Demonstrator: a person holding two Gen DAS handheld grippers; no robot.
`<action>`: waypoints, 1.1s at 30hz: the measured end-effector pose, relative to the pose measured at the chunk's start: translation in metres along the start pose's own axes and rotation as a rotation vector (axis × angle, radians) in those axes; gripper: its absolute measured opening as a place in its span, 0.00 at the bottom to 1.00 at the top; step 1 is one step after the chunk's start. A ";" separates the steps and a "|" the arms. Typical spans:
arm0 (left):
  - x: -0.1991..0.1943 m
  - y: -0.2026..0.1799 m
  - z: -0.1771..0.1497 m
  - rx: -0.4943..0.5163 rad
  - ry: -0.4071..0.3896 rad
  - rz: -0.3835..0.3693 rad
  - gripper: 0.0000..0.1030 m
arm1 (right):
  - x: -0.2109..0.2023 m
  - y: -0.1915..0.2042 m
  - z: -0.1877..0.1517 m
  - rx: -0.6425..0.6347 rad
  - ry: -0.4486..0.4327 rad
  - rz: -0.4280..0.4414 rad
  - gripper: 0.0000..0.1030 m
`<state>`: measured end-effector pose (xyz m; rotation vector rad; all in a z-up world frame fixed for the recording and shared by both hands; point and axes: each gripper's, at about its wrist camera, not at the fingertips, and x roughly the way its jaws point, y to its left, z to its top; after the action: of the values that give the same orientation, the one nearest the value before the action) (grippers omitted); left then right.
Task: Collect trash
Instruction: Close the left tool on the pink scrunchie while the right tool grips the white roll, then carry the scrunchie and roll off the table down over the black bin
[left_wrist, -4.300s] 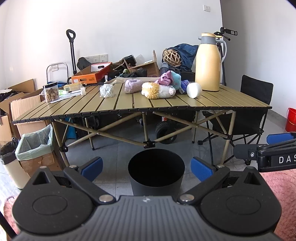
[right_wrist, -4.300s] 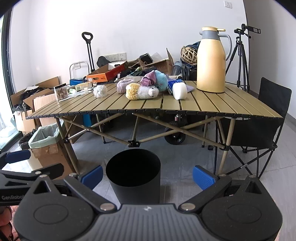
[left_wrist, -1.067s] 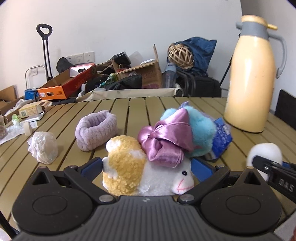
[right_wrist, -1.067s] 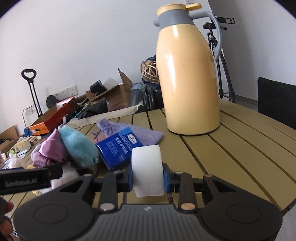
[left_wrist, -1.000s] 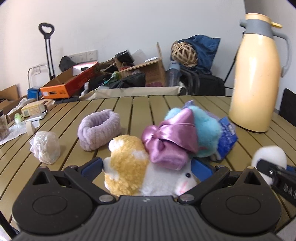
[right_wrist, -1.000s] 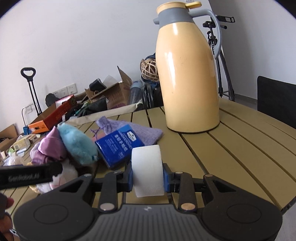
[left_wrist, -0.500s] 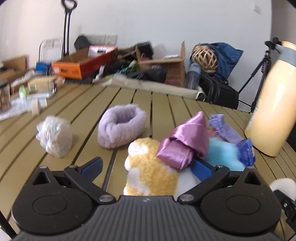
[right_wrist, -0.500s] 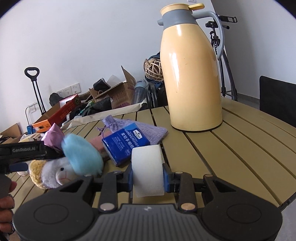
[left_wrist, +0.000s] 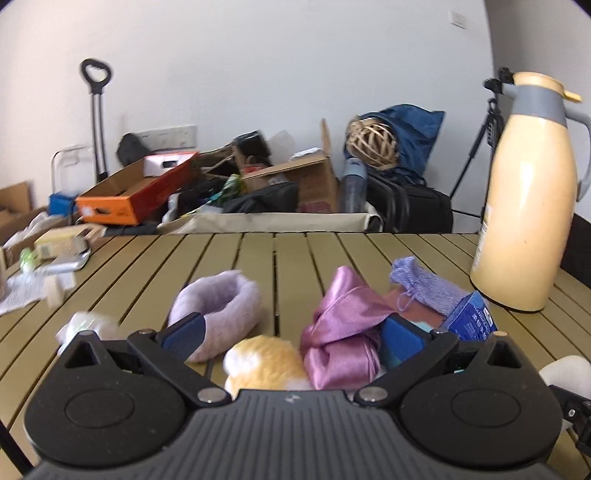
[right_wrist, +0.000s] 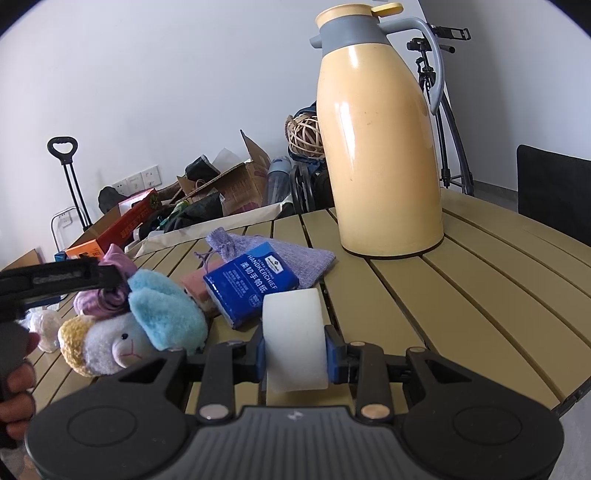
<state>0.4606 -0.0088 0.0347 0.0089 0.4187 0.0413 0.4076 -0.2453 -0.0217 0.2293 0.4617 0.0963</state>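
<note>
My right gripper is shut on a white roll, held just above the slatted table. My left gripper is open over a pile of soft things. A yellow-and-white plush lamb and a pink satin cloth lie between its fingers, untouched by the pads. In the right wrist view the left gripper's finger reaches over the lamb and a blue fluffy piece. A crumpled clear wrapper lies at the left, blurred.
A tall cream thermos stands at the back right. A blue handkerchief pack, a lavender pouch and a purple fuzzy band lie nearby. Boxes and bags crowd behind the table. A hand shows at the left.
My left gripper has moved forward and a little up over the soft pile, still open. The right gripper has stayed put with the white roll in it.
</note>
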 end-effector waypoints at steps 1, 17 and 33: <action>0.003 -0.003 0.001 0.014 0.002 -0.003 1.00 | 0.000 0.000 0.000 0.000 0.000 0.000 0.28; 0.008 -0.017 -0.007 0.086 0.003 -0.055 0.32 | -0.001 -0.002 0.000 0.013 0.001 0.005 0.28; -0.064 0.006 -0.001 0.036 -0.135 0.010 0.32 | -0.028 0.013 0.002 0.012 -0.061 0.066 0.28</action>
<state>0.4015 -0.0052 0.0601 0.0493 0.2841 0.0431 0.3831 -0.2372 -0.0054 0.2585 0.3936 0.1510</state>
